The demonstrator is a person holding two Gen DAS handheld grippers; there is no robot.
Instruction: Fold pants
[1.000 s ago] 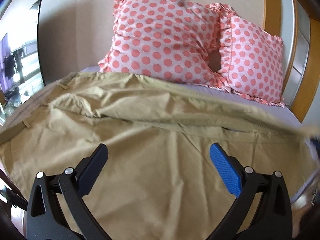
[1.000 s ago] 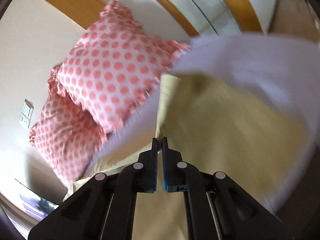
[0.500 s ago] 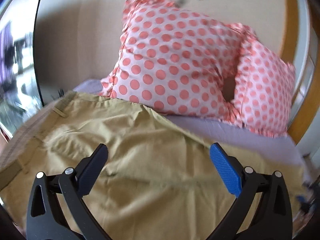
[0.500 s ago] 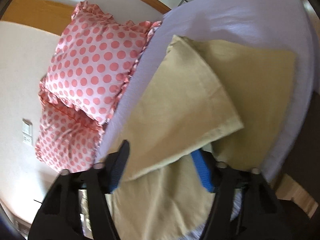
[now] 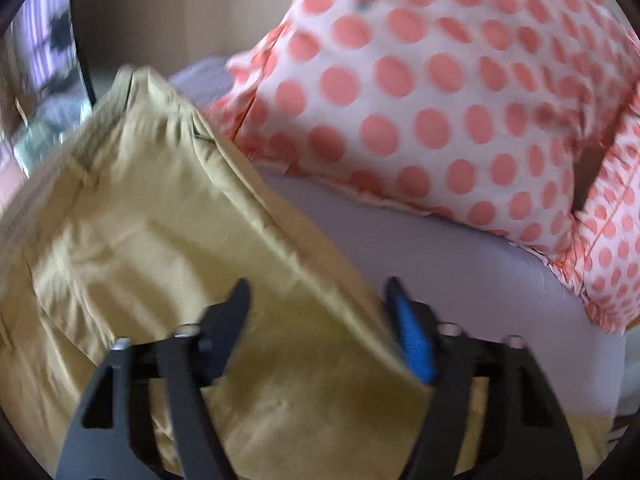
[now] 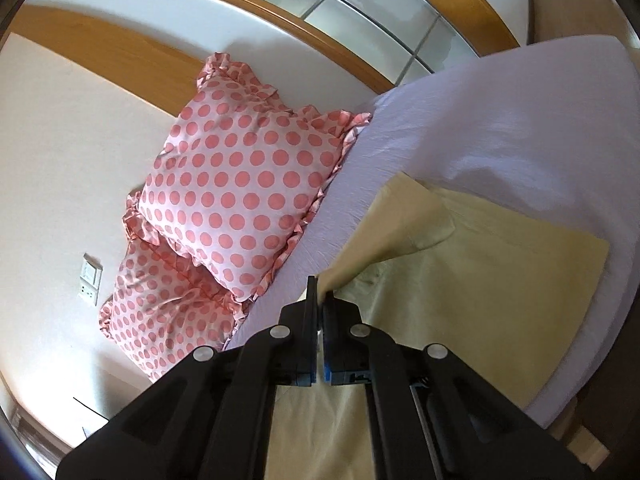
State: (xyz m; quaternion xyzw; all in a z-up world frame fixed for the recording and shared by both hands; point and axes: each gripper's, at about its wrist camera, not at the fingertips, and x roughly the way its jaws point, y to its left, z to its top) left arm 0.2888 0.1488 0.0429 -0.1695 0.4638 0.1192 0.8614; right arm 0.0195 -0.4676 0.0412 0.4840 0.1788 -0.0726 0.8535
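Left gripper [image 5: 318, 300]: the two fingers stand wide apart, one black finger on the left and one blue-padded finger [image 5: 412, 344] on the right, with khaki cloth lying in the gap between them. Right gripper [image 6: 319, 294]: the fingers are pressed together, pinching a fold of the pants [image 6: 472, 280] at their tips.

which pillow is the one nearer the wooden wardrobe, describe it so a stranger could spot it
Start at the lavender bed sheet and look to its head, where two polka-dot pillows lean on the cream wall. It is the pillow at the sheet's corner beside the wood-framed panels; the other pillow sits by the wall socket.
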